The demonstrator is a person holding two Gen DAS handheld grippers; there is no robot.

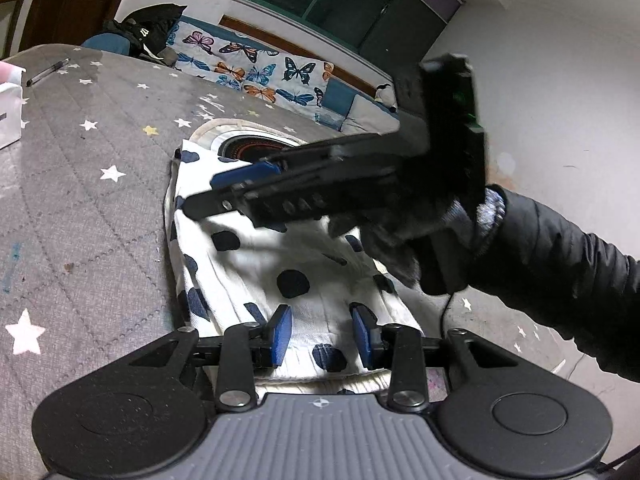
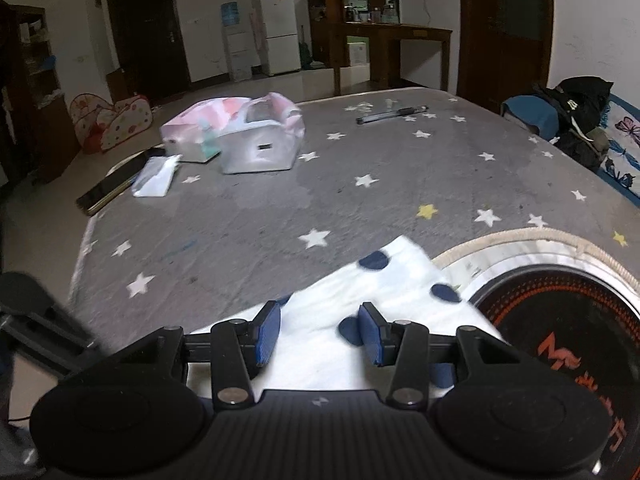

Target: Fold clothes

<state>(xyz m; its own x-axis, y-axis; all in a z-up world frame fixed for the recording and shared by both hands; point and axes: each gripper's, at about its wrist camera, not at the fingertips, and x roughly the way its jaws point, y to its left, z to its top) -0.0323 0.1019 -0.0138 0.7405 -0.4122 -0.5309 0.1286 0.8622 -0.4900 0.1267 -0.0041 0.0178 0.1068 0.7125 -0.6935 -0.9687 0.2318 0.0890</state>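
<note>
Item: one white garment with dark blue spots (image 1: 280,256), lying folded lengthwise on the grey star-printed bench cover (image 1: 92,184). Its far end overlaps a round black plate with orange ring markings (image 2: 560,320).

Claws, two:
- Left claw (image 1: 322,334): we see its blue pads parted, hovering just over the near end of the garment; nothing is pinched between them.
- Right claw (image 2: 318,334): pads likewise spread, above the garment's far corner, nothing gripped. From the left view it crosses the picture, borne by a gloved hand (image 1: 400,240) in a black sleeve (image 1: 560,264).

Containers: one pink-and-white bag (image 2: 240,114) draped over two pale boxes (image 2: 256,152); we cannot tell what they hold.

Writing: the round plate carries orange characters, too cut off for us to read. The boxes show small dark label marks, illegible.

Other pieces on the cover, counted:
- one pen (image 2: 392,115)
- one dark phone (image 2: 112,184) at the edge
- one small clear packet (image 2: 156,178) beside it

Beyond the bench: one butterfly-print quilt (image 1: 256,68) and one black bag (image 1: 154,26).
</note>
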